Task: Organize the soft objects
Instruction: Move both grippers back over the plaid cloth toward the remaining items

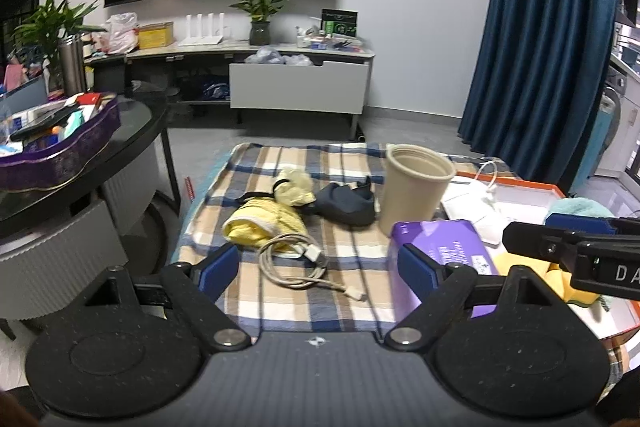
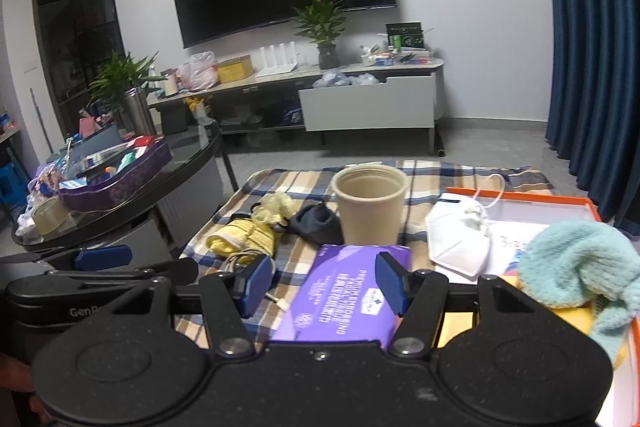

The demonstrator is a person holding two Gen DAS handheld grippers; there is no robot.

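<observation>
Left wrist view: left gripper (image 1: 319,269) hovers low over the plaid cloth (image 1: 280,291), fingers spread wide, nothing between them; the coiled cable (image 1: 296,261) lies just ahead in the gap. Right gripper (image 2: 324,285) also spread apart and empty, hanging over the purple tissue pack (image 2: 344,295), its pads level with the pack's near end, contact unclear. Each gripper shows at the edge of the other's view.

Soft items: yellow cloth bundle (image 1: 262,223) and pale yellow piece (image 1: 294,187) on the plaid cloth, touching; dark fabric piece (image 1: 346,205) just right of them, beside the beige cup (image 1: 414,189). Cup stands upright between the fabrics and the orange-rimmed box (image 2: 560,201). White face mask (image 2: 458,237) rests on the box's left edge; teal fluffy towel (image 2: 580,263) lies in the box over something yellow.

Round black table (image 1: 80,163) at left holds a purple tin (image 1: 68,155).

Pack text reads roughly "PREMIUM", rest too blurred. Left gripper body in the right wrist view shows "GenR…".
</observation>
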